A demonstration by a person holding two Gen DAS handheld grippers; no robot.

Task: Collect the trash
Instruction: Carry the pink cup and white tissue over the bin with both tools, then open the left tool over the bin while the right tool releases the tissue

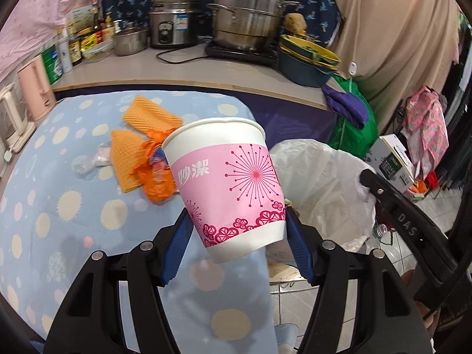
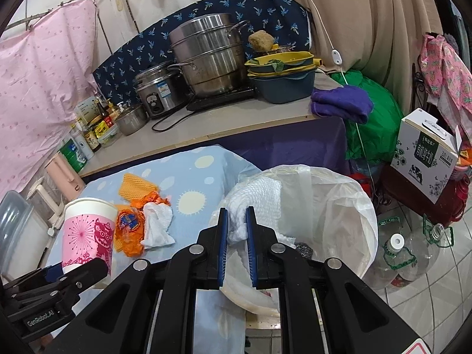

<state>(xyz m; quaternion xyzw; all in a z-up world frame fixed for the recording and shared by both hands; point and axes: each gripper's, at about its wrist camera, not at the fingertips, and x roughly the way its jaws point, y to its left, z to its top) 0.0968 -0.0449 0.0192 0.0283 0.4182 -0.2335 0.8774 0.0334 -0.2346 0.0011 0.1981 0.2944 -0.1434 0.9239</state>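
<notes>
My left gripper [image 1: 237, 230] is shut on a pink and white paper cup [image 1: 227, 183], held tilted above the blue spotted tablecloth [image 1: 59, 206]; the cup also shows in the right wrist view [image 2: 87, 233]. My right gripper [image 2: 237, 218] is shut on a white foam net wrap [image 2: 253, 203] above the rim of a white-lined trash bin [image 2: 339, 206]. On the table lie orange foam nets [image 1: 147, 118], an orange wrapper [image 2: 129, 230] and a crumpled white tissue [image 2: 157, 227].
A counter behind holds steel pots [image 2: 206, 56], a rice cooker [image 2: 156, 91], stacked basins [image 2: 283, 73] and bottles [image 2: 88, 135]. Empty plastic jugs [image 2: 407, 253] and a milk carton box [image 2: 427, 153] stand on the tiled floor right of the bin.
</notes>
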